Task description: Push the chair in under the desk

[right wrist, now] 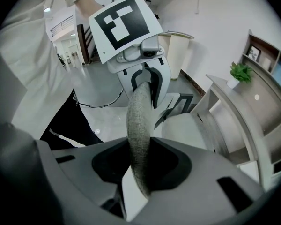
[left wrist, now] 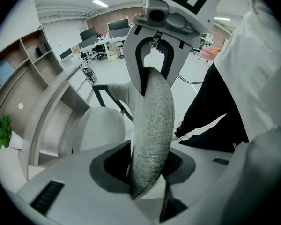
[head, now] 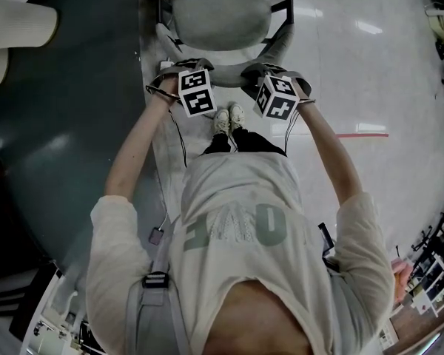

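A grey office chair stands in front of me, its seat (head: 220, 13) at the top of the head view and its armrest (head: 281, 43) to the right. The thin top edge of its fabric backrest (left wrist: 152, 125) runs between both grippers. My left gripper (head: 183, 69) is shut on the left part of that edge, my right gripper (head: 268, 70) on the right part. In the right gripper view the backrest edge (right wrist: 138, 135) sits pinched between the dark pads. The curved desk (head: 66, 139) lies to the chair's left.
A cable (head: 179, 143) trails over the pale floor by my shoes (head: 229, 117). A red floor line (head: 362, 134) lies to the right. A shelf with a potted plant (right wrist: 239, 71) rises behind the desk. More desks and chairs (left wrist: 100, 39) stand far off.
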A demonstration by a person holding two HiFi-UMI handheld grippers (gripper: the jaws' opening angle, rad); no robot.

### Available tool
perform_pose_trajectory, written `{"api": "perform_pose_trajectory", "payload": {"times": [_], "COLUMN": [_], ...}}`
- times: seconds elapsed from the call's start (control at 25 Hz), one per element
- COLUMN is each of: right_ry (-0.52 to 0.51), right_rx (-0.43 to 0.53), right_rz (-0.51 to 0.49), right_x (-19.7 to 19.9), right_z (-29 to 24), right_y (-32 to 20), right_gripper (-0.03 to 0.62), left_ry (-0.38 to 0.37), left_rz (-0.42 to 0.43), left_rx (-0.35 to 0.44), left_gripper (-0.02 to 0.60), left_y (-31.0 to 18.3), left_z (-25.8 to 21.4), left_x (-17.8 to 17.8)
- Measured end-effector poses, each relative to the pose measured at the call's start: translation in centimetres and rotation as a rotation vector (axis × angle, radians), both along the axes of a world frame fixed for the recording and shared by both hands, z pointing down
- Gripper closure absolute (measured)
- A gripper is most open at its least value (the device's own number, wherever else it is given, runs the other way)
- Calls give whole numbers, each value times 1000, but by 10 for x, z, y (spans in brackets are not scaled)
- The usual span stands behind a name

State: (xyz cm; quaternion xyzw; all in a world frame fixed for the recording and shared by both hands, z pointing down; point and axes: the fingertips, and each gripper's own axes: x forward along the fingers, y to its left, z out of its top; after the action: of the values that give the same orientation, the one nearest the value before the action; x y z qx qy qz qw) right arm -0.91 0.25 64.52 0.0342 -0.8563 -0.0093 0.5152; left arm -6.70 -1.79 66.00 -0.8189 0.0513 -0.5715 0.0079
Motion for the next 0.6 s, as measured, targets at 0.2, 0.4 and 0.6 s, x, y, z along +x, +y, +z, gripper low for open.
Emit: {"api": "perform_pose_trajectory", "payload": {"times": [0.2, 0.4, 0.6], "right_ry": [5, 6, 7], "right_rx": [2, 2, 13], "right_rz": [-4, -7, -19], "right_x": [-3, -3, -5], "right_z": [1, 1, 0], "right_y": [-28, -56, -83], "right_gripper": [490, 491, 491], "left_ry": [3, -1, -6], "left_rz": [2, 6, -10], "left_rx": [17, 21, 33], "left_gripper": [420, 420, 417], "left_y": [-29, -57, -86], "left_z": [0, 0, 0], "left_x": [-2, -3, -5]}}
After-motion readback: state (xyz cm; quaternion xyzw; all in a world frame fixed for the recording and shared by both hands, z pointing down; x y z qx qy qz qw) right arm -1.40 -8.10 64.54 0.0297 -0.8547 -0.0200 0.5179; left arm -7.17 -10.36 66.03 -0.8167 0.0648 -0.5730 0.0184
